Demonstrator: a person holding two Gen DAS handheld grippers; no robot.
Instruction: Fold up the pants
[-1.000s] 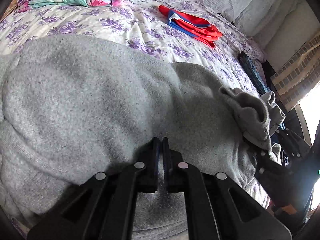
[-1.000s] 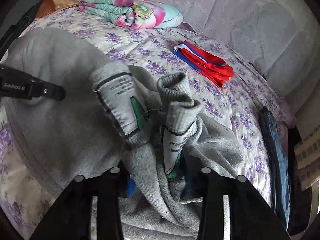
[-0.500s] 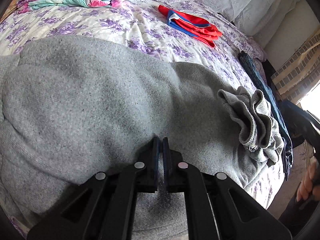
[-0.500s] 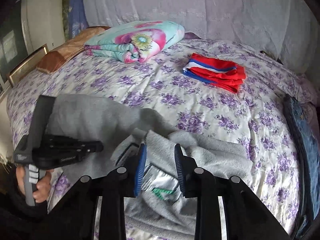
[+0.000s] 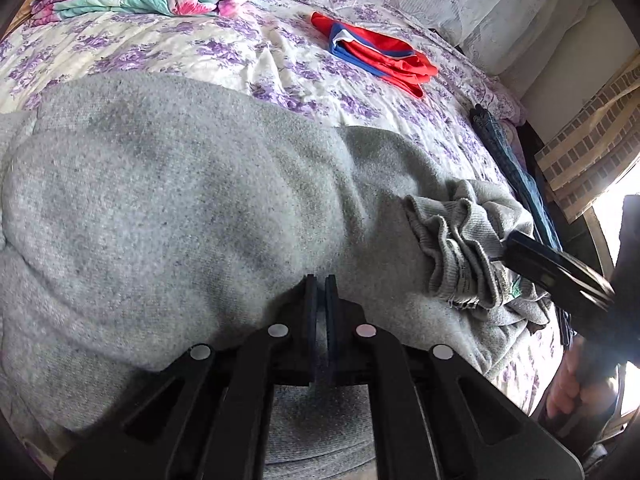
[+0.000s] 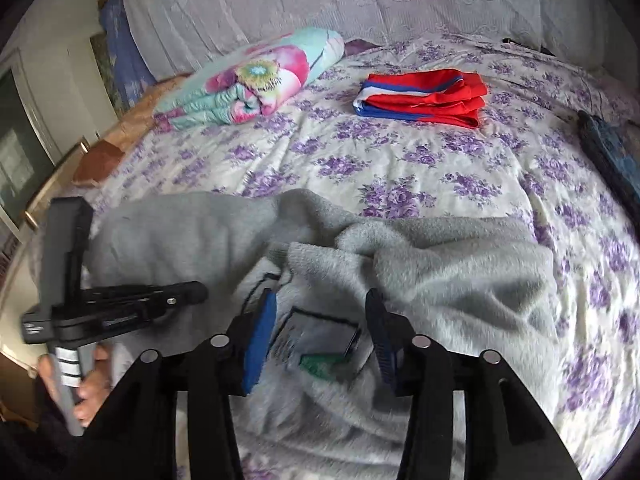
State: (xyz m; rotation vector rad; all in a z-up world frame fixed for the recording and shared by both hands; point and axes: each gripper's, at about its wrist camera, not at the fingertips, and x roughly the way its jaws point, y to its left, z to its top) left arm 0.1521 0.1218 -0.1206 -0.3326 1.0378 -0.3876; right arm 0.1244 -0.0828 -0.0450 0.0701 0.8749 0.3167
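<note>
The bunched waistband of the grey pants (image 5: pixel 460 240), pinched and lifted a second ago, now lies dropped on the floral bedspread (image 6: pixel 400 168). The right gripper (image 6: pixel 320 332) has backed off, jaws opening with nothing between them, while the left gripper (image 5: pixel 320 292) is clamped tight on the fabric's near edge.

A folded floral quilt (image 6: pixel 256 80) in teal and pink is lying at the far left of the bed. Folded red-and-blue shorts (image 6: pixel 424 98) are resting far right of it, well apart. A purple-flowered bedspread (image 6: pixel 400 168) is covering the mattress. Dark blue denim (image 6: pixel 612 152) is lying along the right edge.
</note>
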